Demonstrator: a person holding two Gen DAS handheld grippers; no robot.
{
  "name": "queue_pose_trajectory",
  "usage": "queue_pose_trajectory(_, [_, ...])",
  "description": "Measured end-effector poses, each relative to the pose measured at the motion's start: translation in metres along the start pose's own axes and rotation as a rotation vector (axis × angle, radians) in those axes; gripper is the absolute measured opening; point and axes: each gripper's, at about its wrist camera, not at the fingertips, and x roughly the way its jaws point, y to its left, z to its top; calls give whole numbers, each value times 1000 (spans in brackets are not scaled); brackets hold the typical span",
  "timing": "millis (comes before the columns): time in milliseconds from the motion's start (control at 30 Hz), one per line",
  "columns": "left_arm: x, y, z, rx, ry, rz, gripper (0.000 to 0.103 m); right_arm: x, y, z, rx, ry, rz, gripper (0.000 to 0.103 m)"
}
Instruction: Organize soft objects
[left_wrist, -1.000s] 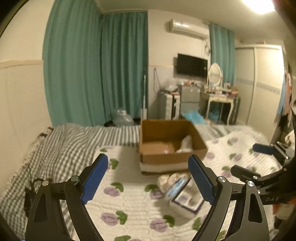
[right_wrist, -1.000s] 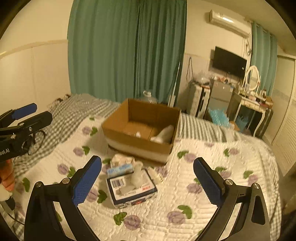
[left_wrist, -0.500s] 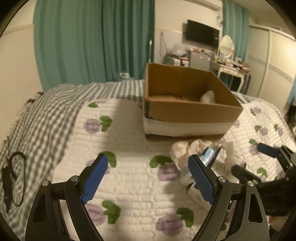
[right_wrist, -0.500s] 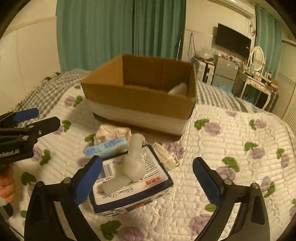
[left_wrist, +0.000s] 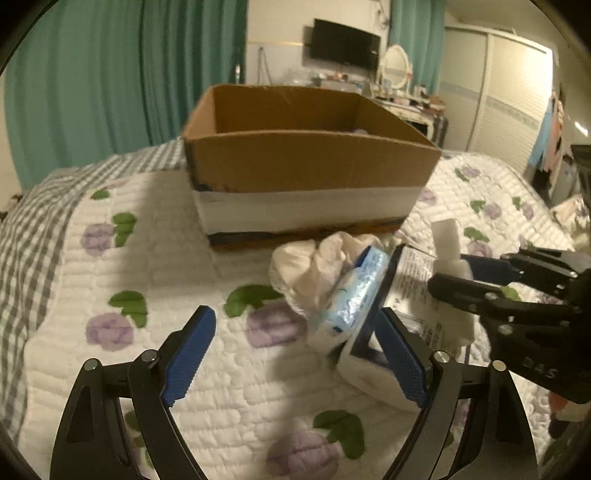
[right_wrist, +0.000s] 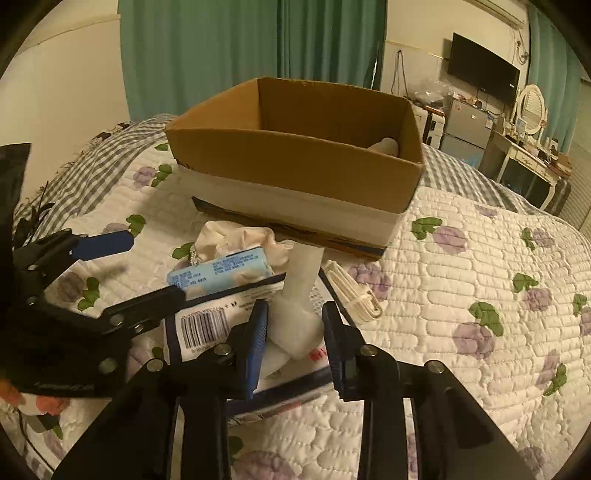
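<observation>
Left tongs (left_wrist: 295, 354): I see them spread wide, empty, by the blue pack (left_wrist: 354, 295).
Right tongs (right_wrist: 295, 339): I have them clamping the white tissue (right_wrist: 295, 317).

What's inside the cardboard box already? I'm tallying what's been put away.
Over the near wall of the cardboard box, one pale rounded soft item shows in the far right corner. The box floor and near half are hidden by that wall.
</observation>
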Motion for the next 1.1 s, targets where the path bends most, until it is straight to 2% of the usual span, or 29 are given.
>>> queue_pose_trajectory(167, [15,-9,5,24,24,-30,85,-7,-8,-3,22,-6,-4,29])
queue_pose_trajectory(200, [18,-8,6,20,32,-37,80,-8,-9,-3,24,-9,-8,29])
queue_pose_trajectory(267, [24,-5,10,4,57,-69,58,-10,-13,-3,34,-13,-11,29])
queue_pose_trajectory(300, [26,-4,11,-2,62,-88,53,-10,-15,-3,39,-13,-12,29])
queue_pose_trajectory(367, [29,-4,13,-3,77,-134,35,-10,-17,-4,47,-9,-12,29])
queue_pose_trajectory(433, [30,-8,13,15,83,-152,26,-9,-18,-4,49,-7,-12,29])
queue_pose_trajectory(600, [18,-14,11,31,72,-149,22,-11,-15,-3,38,-13,-20,29])
queue_pose_trajectory(800, [-21,-15,20,38,15,-64,19,-23,-13,-5,45,-30,-20,29])
queue_pose_trajectory(833, [-29,-15,23,40,3,-49,17,-30,-12,-6,47,-41,-20,28])
queue_pose_trajectory(967, [-73,-17,37,33,-61,-4,16,-60,-10,-5,65,-89,-10,28])
queue_pose_trajectory(1100, [-105,-23,43,37,-103,-10,9,-98,-3,1,61,-153,-11,28])
